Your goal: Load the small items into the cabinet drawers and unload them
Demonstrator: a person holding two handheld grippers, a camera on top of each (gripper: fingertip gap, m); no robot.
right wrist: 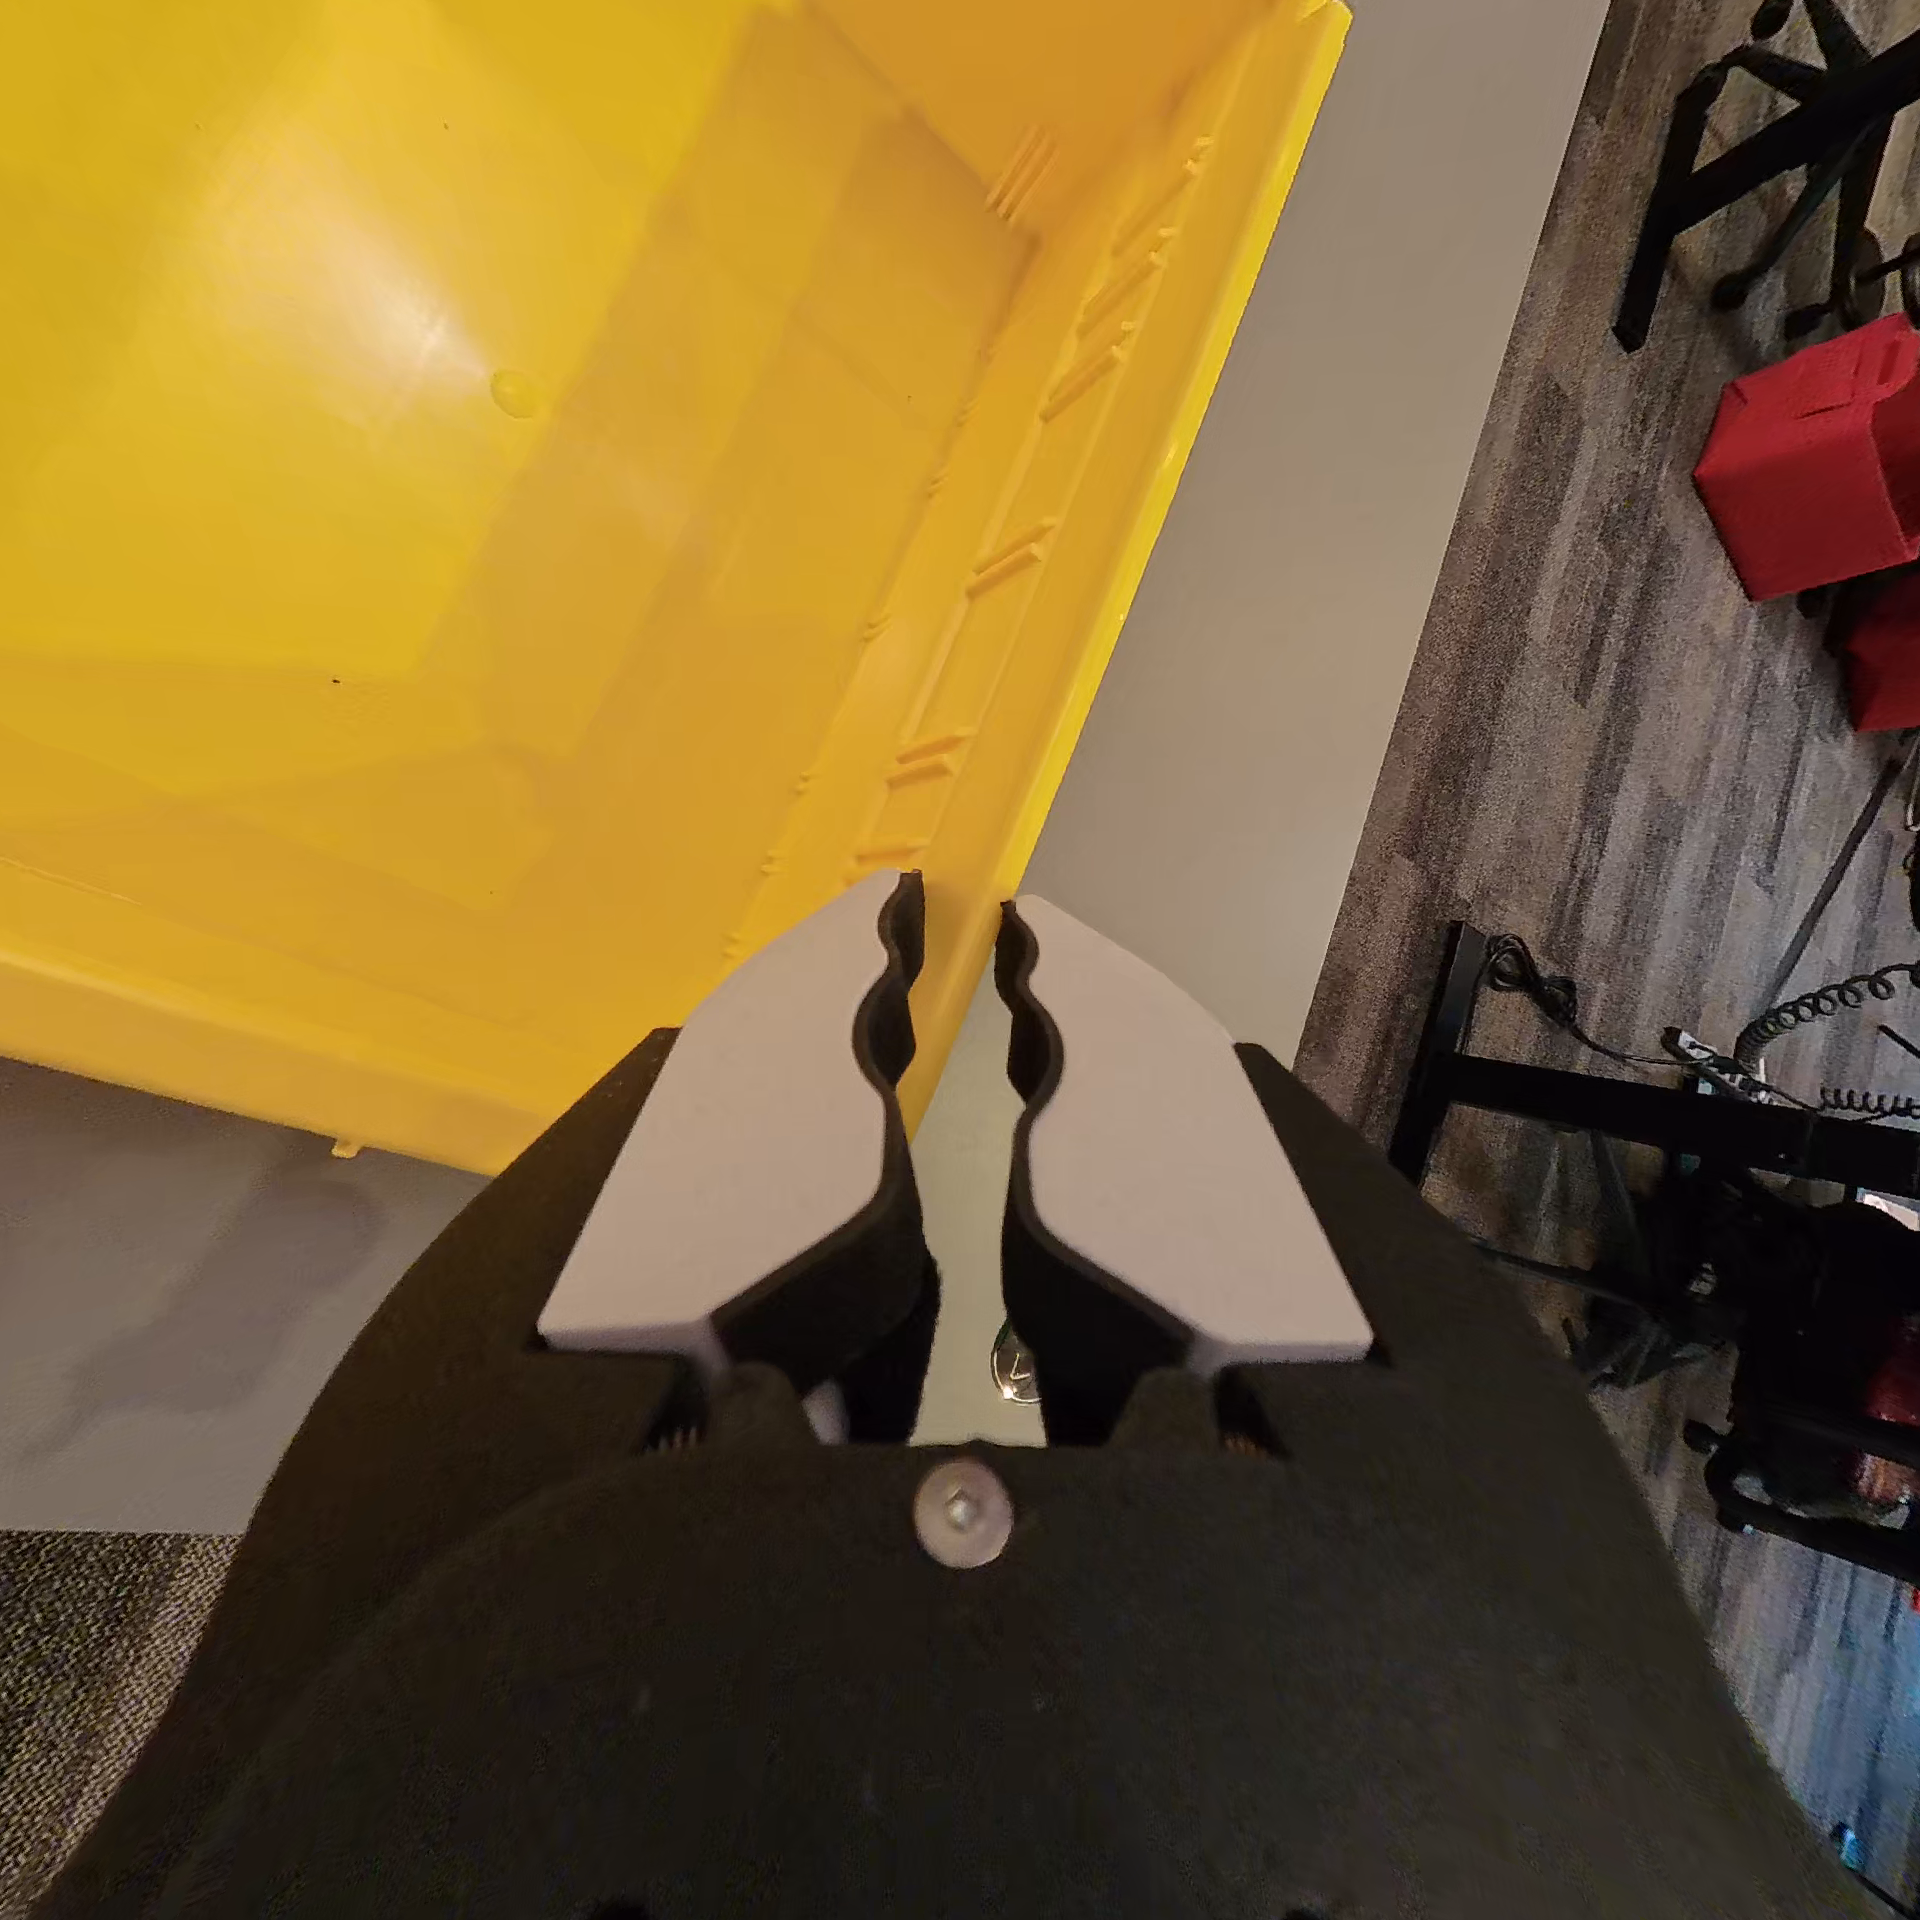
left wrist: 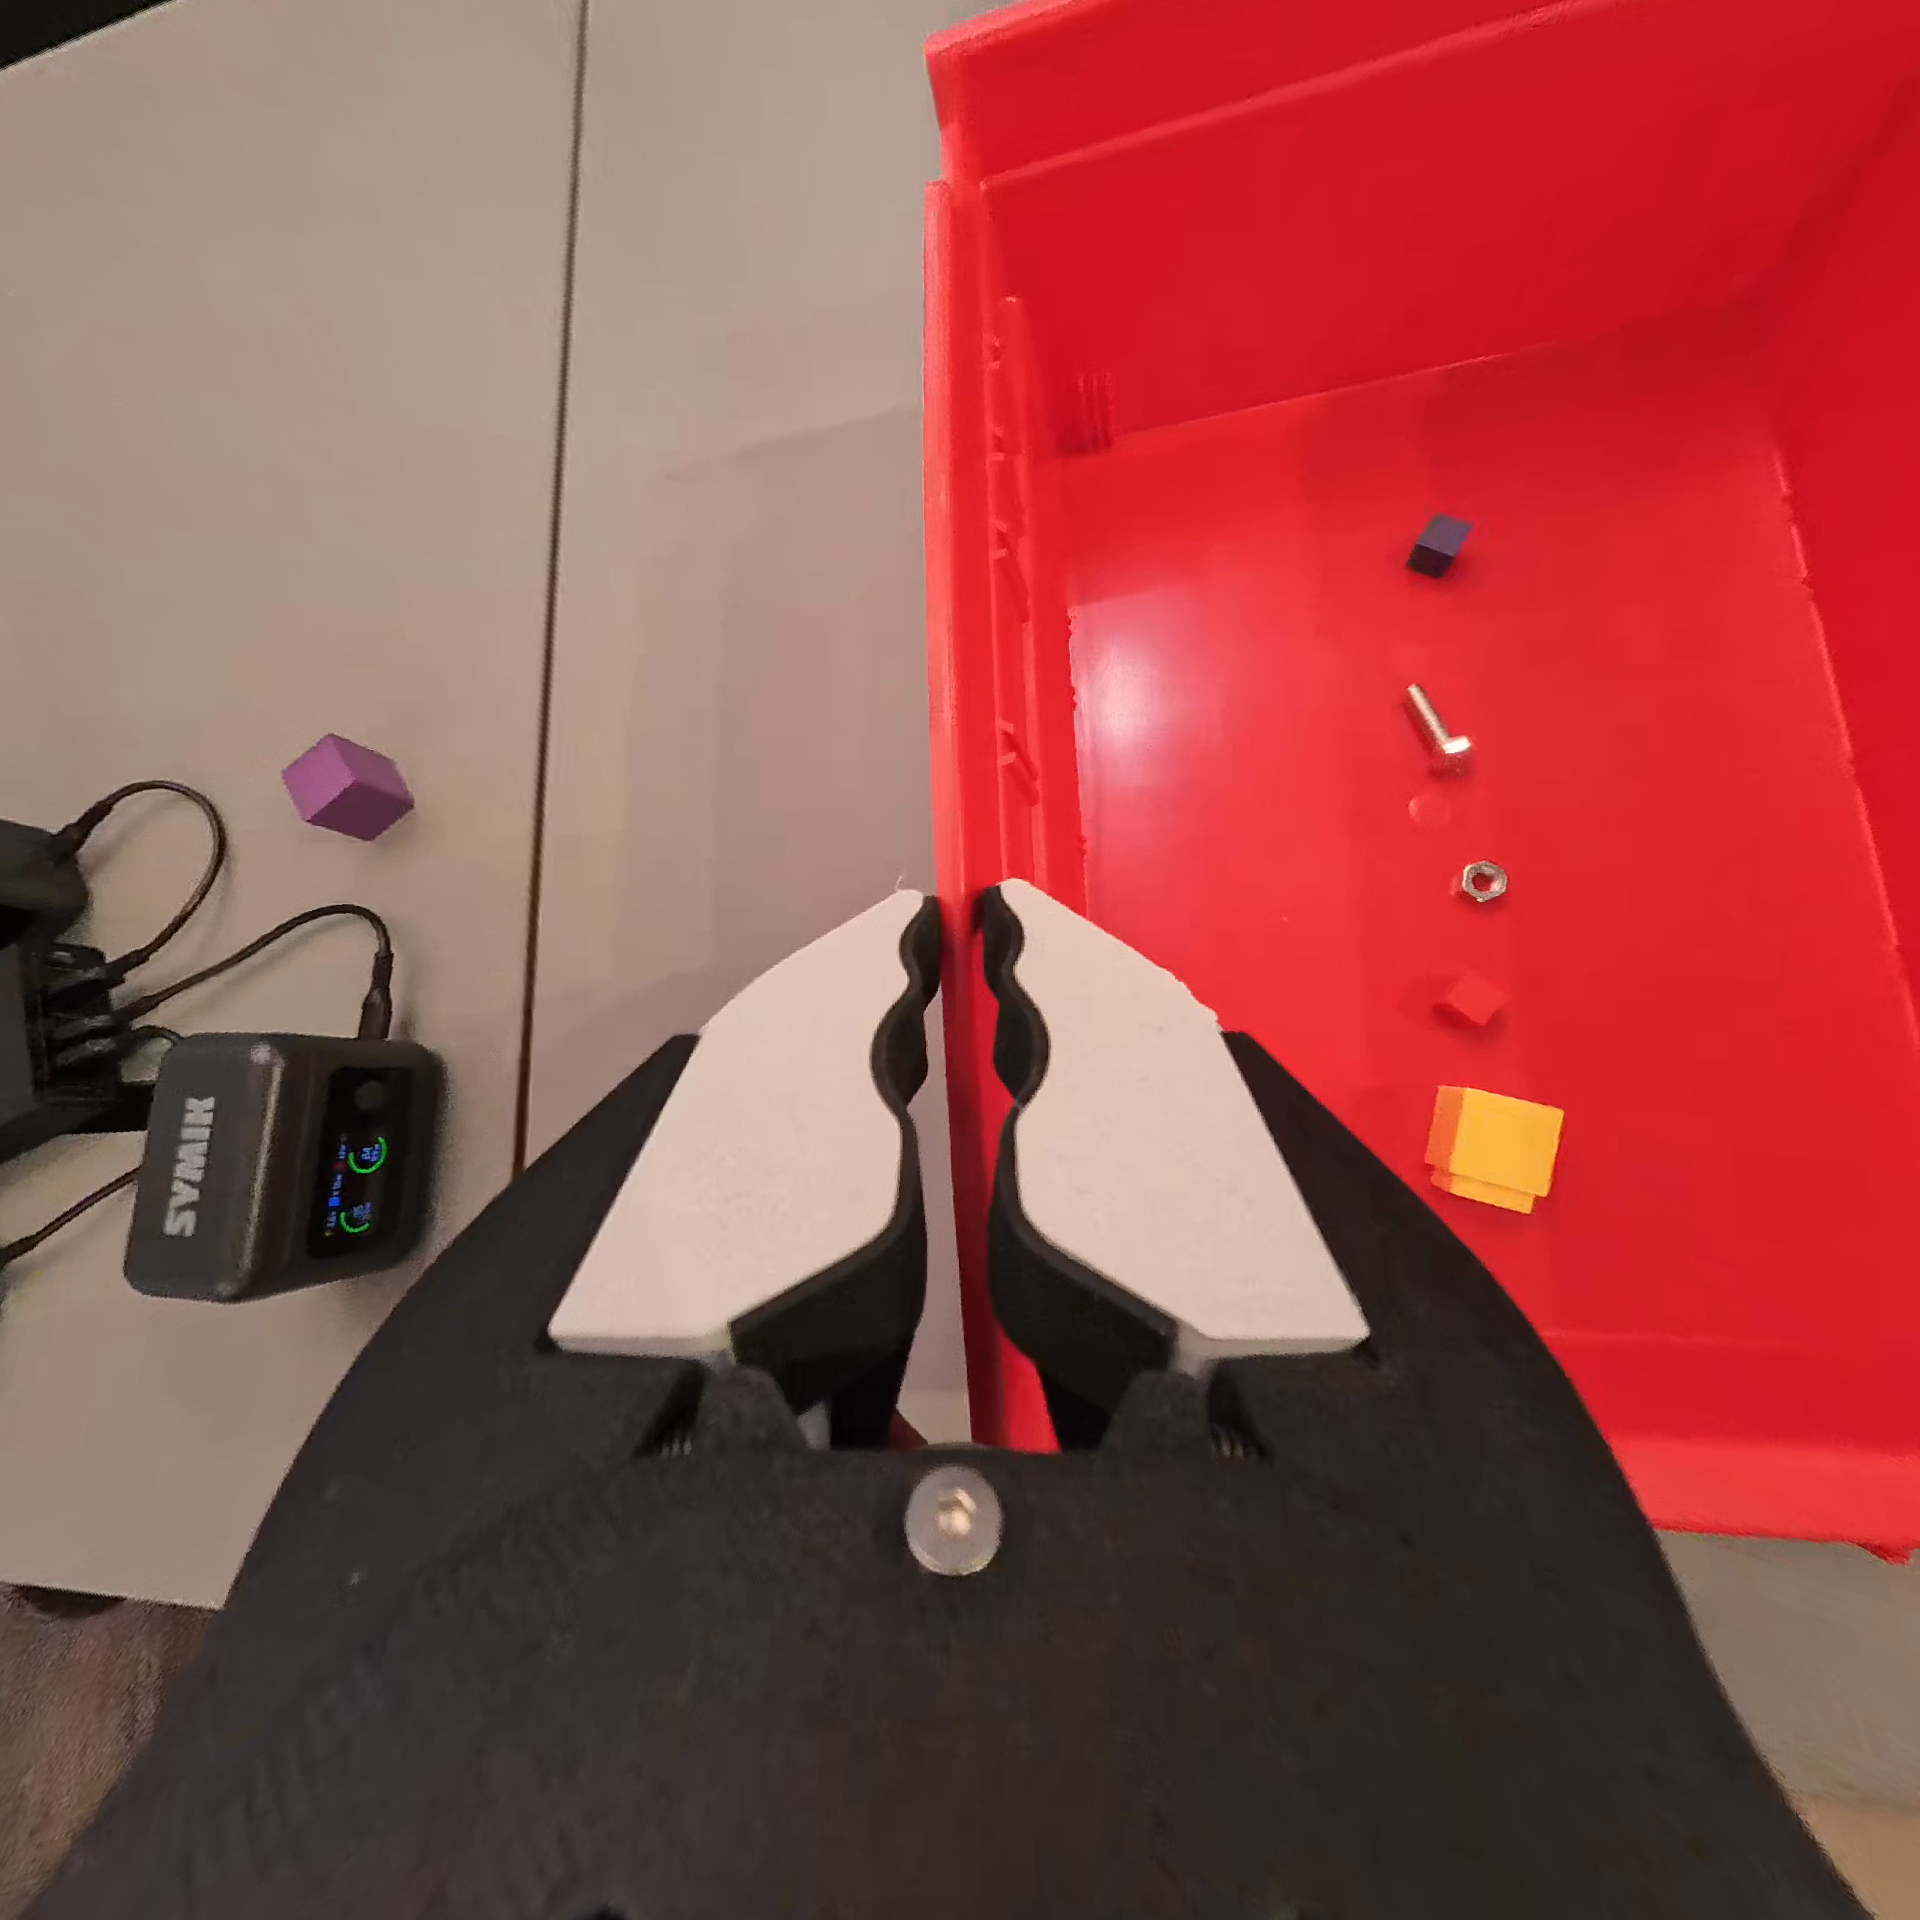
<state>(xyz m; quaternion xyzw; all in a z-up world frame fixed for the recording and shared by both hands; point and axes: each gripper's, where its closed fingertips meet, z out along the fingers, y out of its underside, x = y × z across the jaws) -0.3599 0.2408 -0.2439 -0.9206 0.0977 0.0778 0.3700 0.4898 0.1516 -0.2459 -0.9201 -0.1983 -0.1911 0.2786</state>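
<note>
L tongs (left wrist: pixel 958 906) are pinched on the left side wall of the red drawer (left wrist: pixel 1455 1455), one finger outside the wall, the other inside, pads against the plastic w/ only the thin wall between them. R tongs (right wrist: pixel 961 891) do the same on the right side wall of the yellow drawer (right wrist: pixel 1101 582): left finger inside, right finger outside, clamped on the rim.

Red drawer sits on the grey table (left wrist: pixel 727 623) and holds a loose row of small items down its floor. Farthest back is a dark blue cube (left wrist: pixel 1439 545); next a silver bolt (left wrist: pixel 1436 729) lying on its side; then a hex nut (left wrist: pixel 1480 882) lying flat; then a small red cube (left wrist: pixel 1470 1000), hard to pick out vs. the red floor; nearest is a yellow-orange block (left wrist: pixel 1494 1148), the biggest of the lot. All are apart from each other, none touching a wall.

Outside the drawer, a purple cube (left wrist: pixel 348 787) rests on the table, well to the left. Nearer the table edge is a dark grey charging case (left wrist: pixel 275 1164) w/ a small lit screen, cables running off it to the left.

Yellow drawer's visible floor shows only a moulded bump. Past the table edge on the right is wood-look floor w/ a red fabric box (right wrist: pixel 1813 468) and black stand legs (right wrist: pixel 1621 1101).
</note>
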